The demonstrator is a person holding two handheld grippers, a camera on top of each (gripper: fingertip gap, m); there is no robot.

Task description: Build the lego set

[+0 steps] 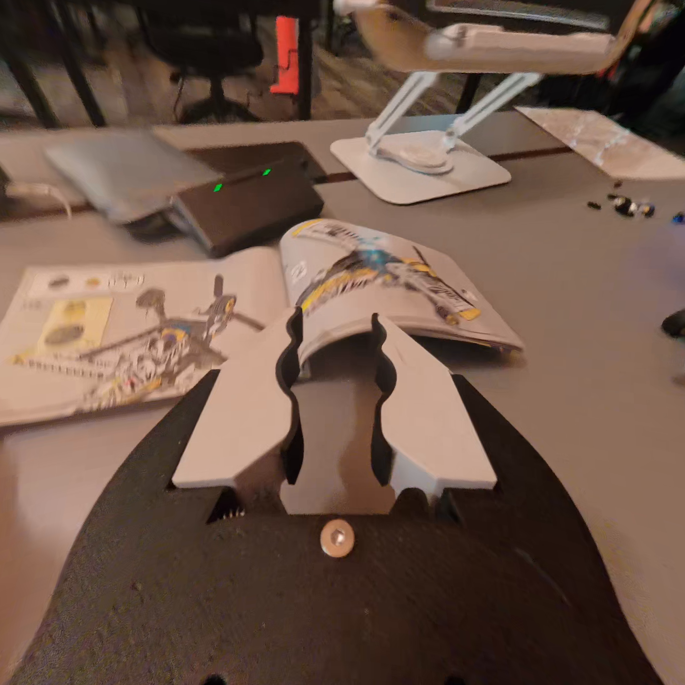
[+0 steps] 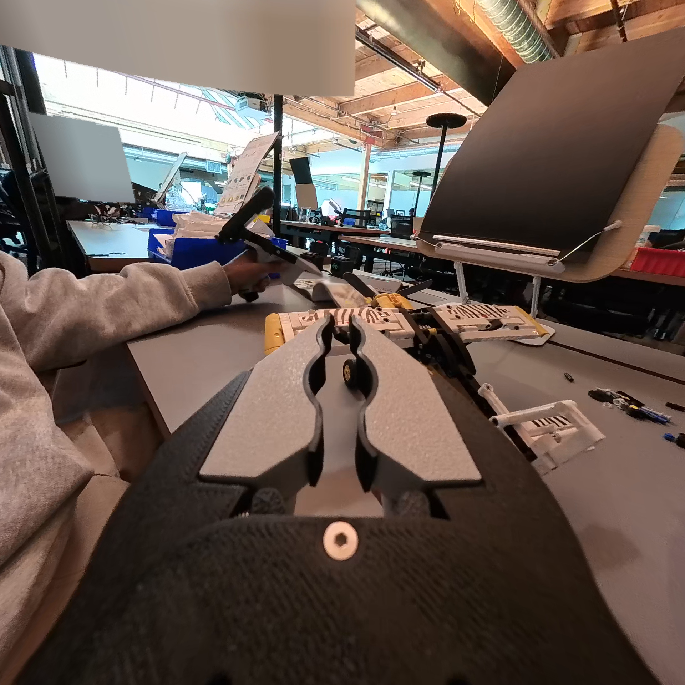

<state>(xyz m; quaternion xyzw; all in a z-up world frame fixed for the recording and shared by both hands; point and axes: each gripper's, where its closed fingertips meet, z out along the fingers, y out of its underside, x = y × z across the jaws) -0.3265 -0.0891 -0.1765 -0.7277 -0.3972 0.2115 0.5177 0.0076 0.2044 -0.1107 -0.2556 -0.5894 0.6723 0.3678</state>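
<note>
Left gripper: your fingers stand apart and empty, aimed at the curled right-hand page of the open instruction booklet lying on the bench. Right gripper: your fingers are nearly together but with a narrow gap, gripping nothing, tips just before the left wing of the part-built Lego plane. The plane rests on the bench ahead, its small black wheel showing between your fingers, its white tail section to the right. Loose small pieces lie well apart on the far right. The model is likely light, rigid yet prone to separating at joints; take it by the dark fuselage rather than a striped wing tip.
</note>
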